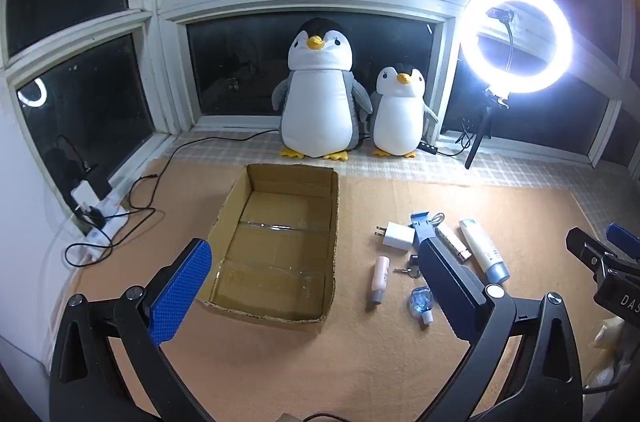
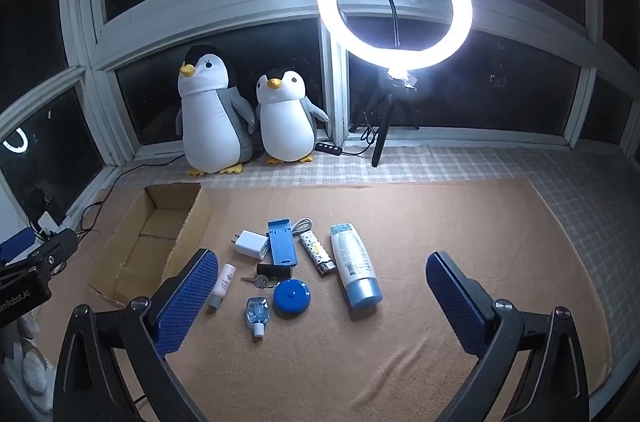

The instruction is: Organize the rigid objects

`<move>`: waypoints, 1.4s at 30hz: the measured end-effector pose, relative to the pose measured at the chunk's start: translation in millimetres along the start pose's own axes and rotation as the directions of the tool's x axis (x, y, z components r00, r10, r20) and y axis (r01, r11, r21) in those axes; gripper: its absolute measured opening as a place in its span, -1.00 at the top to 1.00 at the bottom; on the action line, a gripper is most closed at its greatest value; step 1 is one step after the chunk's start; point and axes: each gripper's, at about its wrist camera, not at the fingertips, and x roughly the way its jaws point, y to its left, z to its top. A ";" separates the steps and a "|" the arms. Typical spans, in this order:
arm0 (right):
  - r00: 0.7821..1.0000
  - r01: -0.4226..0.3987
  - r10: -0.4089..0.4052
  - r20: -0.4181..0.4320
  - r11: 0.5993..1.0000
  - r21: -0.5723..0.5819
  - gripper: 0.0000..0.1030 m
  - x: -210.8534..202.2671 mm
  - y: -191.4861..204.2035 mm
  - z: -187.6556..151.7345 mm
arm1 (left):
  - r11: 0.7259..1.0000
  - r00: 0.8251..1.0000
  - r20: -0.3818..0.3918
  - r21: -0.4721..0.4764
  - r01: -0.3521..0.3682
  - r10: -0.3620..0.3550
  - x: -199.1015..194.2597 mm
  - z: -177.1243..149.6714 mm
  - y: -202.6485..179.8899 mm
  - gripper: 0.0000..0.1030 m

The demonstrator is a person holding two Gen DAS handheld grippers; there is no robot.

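Both hand-held grippers, left (image 1: 316, 286) and right (image 2: 322, 296), hang wide open, empty. Just ahead of the right one lie a small bottle (image 2: 256, 315) and tube (image 2: 355, 265): light, stiff, likely slick, best pinched across their middles. Box (image 2: 120, 262) sits left.

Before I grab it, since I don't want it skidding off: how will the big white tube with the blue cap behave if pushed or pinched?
The white tube lies on its side, and its rounded body would probably roll sideways if nudged. Its surface looks smooth, so it may slip between claw pads. The fuzzy mat under it should slow any roll.
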 end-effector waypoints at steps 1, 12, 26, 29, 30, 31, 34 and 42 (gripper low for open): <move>1.000 -0.006 0.006 0.000 1.000 0.000 -0.99 0.7 -3.9 0.5 | 1.000 1.000 0.000 0.002 0.000 0.000 0.7 -0.9 0.5 -0.99; 1.000 -0.008 0.008 -0.007 1.000 -0.001 -0.99 2.7 -4.3 -1.4 | 1.000 1.000 -0.001 0.005 -0.004 0.004 4.2 -5.3 -0.8 -0.99; 1.000 -0.011 0.011 -0.027 1.000 -0.002 -0.99 6.0 -2.2 -2.6 | 1.000 1.000 -0.002 0.003 -0.004 0.004 4.8 -6.2 -2.0 -0.99; 1.000 -0.011 0.011 -0.027 1.000 -0.002 -0.99 6.1 -2.5 -2.0 | 1.000 1.000 -0.002 0.003 -0.003 0.003 4.9 -6.0 -1.7 -0.99; 1.000 -0.011 0.011 -0.027 1.000 -0.003 -0.99 6.1 -2.1 -1.6 | 1.000 1.000 -0.002 0.003 -0.003 0.003 4.9 -5.7 -1.6 -0.99; 1.000 -0.011 0.011 -0.027 1.000 -0.003 -0.99 6.2 -2.2 -1.8 | 1.000 1.000 -0.002 0.004 -0.003 0.003 5.4 -6.6 -1.9 -0.99; 1.000 -0.012 0.012 -0.028 1.000 -0.002 -0.99 6.1 -2.3 -1.9 | 1.000 1.000 -0.003 0.003 -0.003 0.003 5.5 -6.3 -2.0 -0.99; 1.000 -0.011 0.010 -0.027 1.000 -0.003 -0.99 5.9 -2.4 -2.8 | 1.000 1.000 -0.004 0.003 -0.003 0.003 6.4 -7.1 -3.0 -0.99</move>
